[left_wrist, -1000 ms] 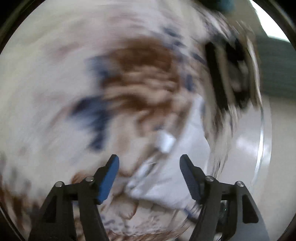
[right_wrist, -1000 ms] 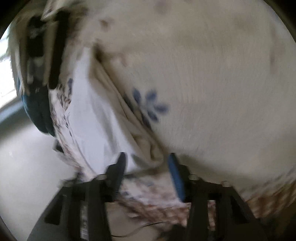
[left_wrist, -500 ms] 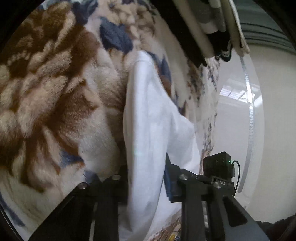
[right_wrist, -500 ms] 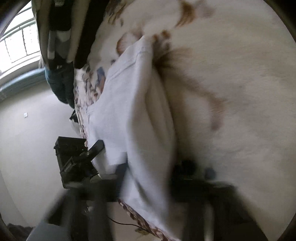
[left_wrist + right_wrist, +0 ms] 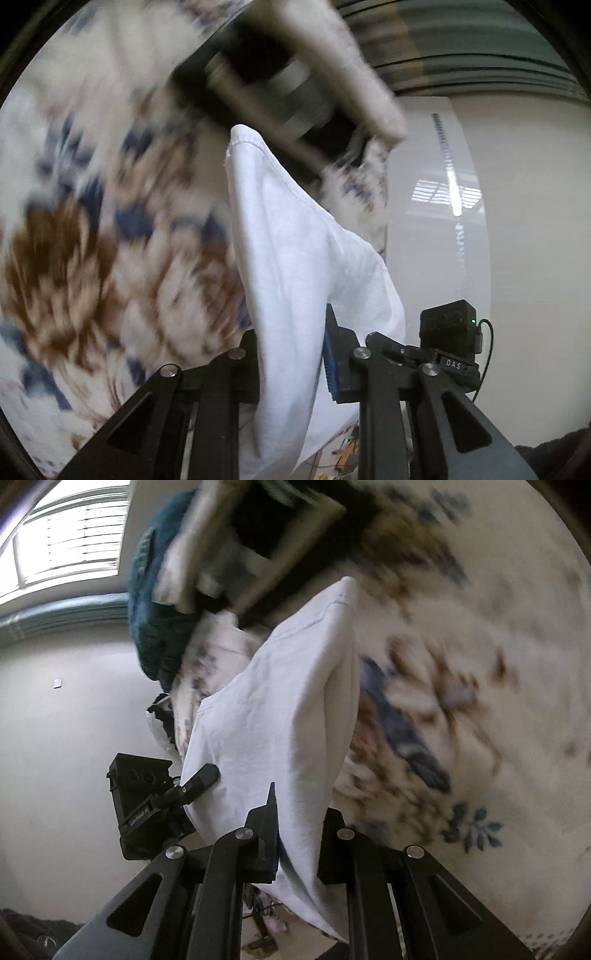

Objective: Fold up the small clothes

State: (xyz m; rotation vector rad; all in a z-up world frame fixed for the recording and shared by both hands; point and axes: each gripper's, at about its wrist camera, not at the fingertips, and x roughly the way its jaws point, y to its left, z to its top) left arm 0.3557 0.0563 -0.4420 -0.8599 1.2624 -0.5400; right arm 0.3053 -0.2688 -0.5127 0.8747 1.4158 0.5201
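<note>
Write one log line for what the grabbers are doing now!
left gripper: shut on cloth | right gripper: shut on cloth | cloth: lifted, stretched between both | under: blanket

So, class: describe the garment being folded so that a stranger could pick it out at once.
Find the fluffy floral blanket that fills the background. In front of it hangs the white cloth, pinched by the left claw and the right claw. It alone is plain, smooth and unpatterned.
</note>
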